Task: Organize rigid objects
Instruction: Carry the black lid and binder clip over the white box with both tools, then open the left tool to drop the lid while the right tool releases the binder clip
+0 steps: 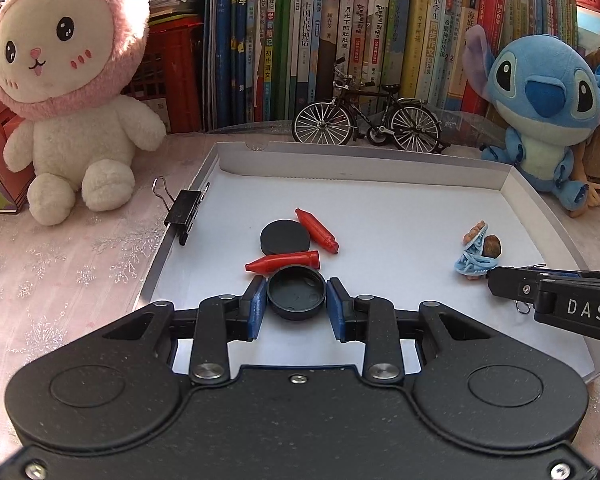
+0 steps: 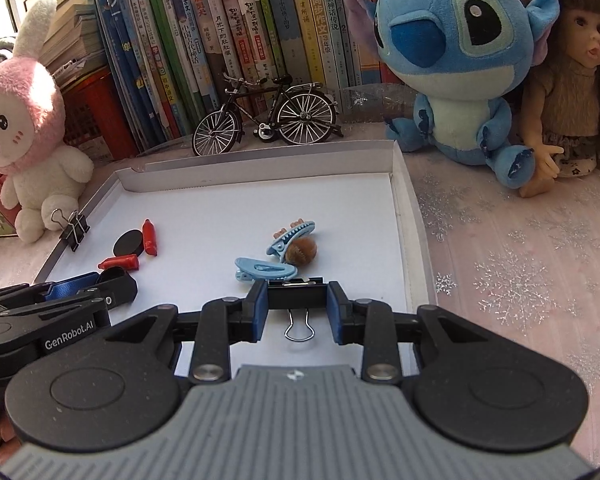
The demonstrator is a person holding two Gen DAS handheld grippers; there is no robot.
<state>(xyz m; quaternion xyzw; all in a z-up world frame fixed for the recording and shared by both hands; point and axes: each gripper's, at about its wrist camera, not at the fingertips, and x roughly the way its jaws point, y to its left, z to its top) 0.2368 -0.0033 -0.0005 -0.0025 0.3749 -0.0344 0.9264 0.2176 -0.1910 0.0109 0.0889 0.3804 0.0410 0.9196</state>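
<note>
Left gripper (image 1: 297,304) jaws clamp black cap (image 1: 296,294); right gripper (image 2: 297,305) jaws clamp binder clip (image 2: 296,298), its front hidden.

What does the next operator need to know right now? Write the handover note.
Left gripper: jaws shut on a black cap, low over the white tray.
Right gripper: jaws shut on a black binder clip, also over the tray.
In the tray: black disc and two red crayons grouped left; two blue hair clips and a brown ball in the middle. Another binder clip sits on the tray's left wall.
Done: those pieces placed.
Left: set down the cap and the clip.
</note>
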